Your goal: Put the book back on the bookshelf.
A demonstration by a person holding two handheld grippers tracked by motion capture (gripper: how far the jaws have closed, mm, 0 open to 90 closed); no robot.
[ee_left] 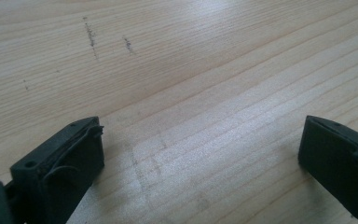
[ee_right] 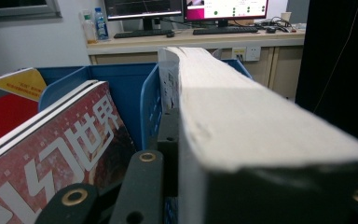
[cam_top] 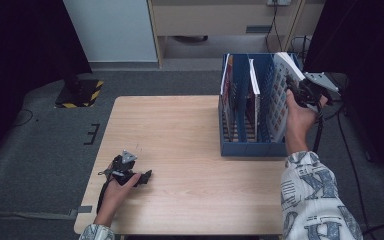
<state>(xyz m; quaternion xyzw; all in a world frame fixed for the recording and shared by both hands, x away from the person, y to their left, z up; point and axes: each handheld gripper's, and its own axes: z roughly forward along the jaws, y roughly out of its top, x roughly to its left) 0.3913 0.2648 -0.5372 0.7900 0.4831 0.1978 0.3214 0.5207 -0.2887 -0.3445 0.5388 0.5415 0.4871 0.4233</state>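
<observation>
Right gripper (cam_top: 296, 90) clamps a thick book (ee_right: 242, 121) in the blue rack (cam_top: 252, 148), its cover apparently hidden; left gripper (ee_left: 200, 154) rests spread wide near the table's (cam_top: 180, 130) front-left corner.

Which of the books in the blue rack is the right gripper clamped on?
The thick book in the rightmost slot of the blue rack, tilted with its top sticking out. The right gripper grips its upper edge; the other two books stand untouched in slots further left.

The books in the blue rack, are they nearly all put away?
Two books already stand in the blue rack's left and middle slots. The right gripper is shut on a thick book, tilted in the rightmost slot, so that one looks partly in. Left to do: seat it and let go. The left gripper rests open on the table, holding nothing.
</observation>
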